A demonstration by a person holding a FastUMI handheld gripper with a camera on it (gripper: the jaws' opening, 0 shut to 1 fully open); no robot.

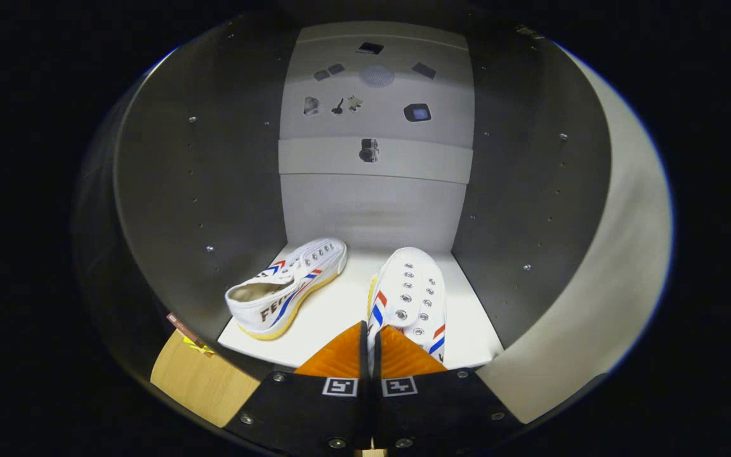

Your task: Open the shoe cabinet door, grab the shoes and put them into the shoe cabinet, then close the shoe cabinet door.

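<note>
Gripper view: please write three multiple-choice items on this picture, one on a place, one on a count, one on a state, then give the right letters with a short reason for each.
1. Where does the left shoe lie?
A. on the cabinet's white shelf, left of the fingers
B. on top of the cabinet
C. between the fingers

2. How many shoes are seen inside the cabinet?
A. one
B. two
C. four

3. What is the gripper doing?
A. wide open, holding nothing
C. shut on the left shoe
B. shut on the heel edge of the right shoe

Answers:
1 A: it lies tilted on the shelf near the left wall.
2 B: one shoe is at the left and one is just ahead of the fingers.
3 B: both fingers press together on the white heel edge of the right shoe.
</note>
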